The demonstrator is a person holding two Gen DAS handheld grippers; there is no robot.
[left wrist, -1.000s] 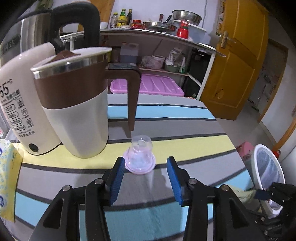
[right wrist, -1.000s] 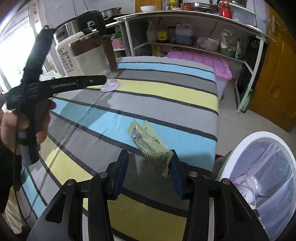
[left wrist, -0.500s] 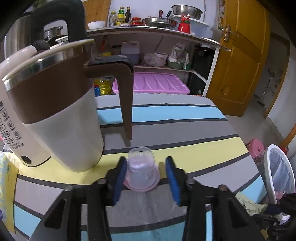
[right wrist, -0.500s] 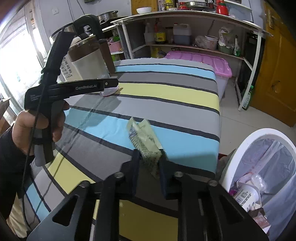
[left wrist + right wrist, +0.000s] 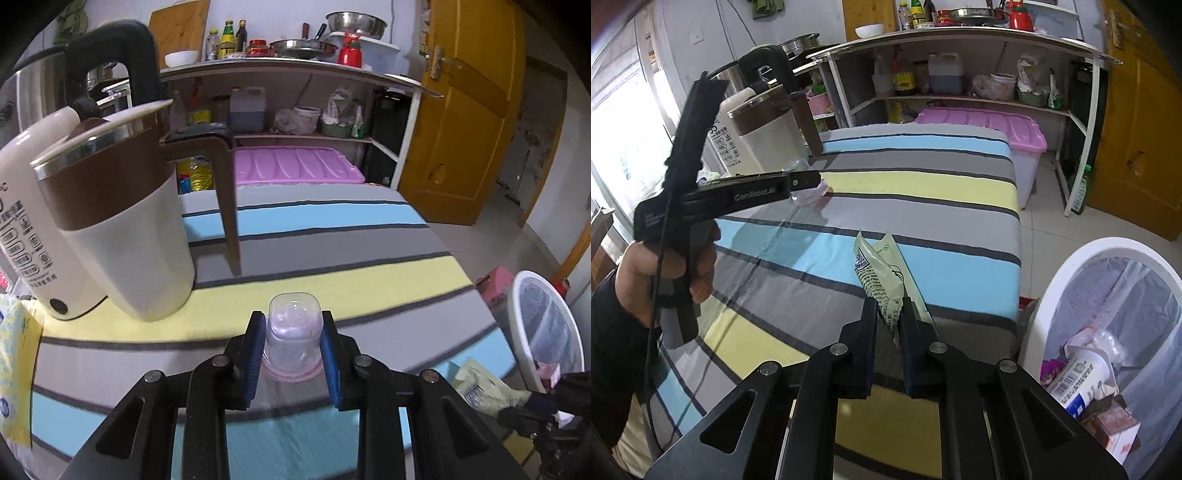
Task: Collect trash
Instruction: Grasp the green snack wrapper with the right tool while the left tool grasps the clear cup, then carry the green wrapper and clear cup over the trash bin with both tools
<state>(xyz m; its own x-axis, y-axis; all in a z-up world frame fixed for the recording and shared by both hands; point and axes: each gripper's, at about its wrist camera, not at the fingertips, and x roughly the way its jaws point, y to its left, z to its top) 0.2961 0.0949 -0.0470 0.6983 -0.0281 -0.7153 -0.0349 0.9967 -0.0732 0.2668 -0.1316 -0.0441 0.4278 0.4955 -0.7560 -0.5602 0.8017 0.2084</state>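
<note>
A clear plastic cup [image 5: 293, 338] with pink rim is flanked by the closing left hand-held gripper [image 5: 293, 354], just in front of the kettle [image 5: 122, 236] on the striped surface [image 5: 332, 240]. A pale green wrapper [image 5: 882, 280] is clamped by the right hand-held gripper [image 5: 889, 325], beside the white bin [image 5: 1067, 280].

So the striped tablecloth-covered table [image 5: 369, 243] has a brown-and-cream jug kettle [image 5: 122, 236] at its far left, and a white electric kettle with a black handle [image 5: 33, 206] right behind it. A clear plastic dome cup with a pink rim [image 5: 293, 339] sits just in front of the jug. A pale green printed snack wrapper [image 5: 882, 280] lies near the table's right edge. Off that edge, down on the floor, is a white round trash bin with a plastic liner [image 5: 1071, 266] with bits of rubbish in it. Behind the table there's a pink-lidded plastic storage box [image 5: 295, 166] under a white shelf unit with a metal top [image 5: 295, 70].
</note>
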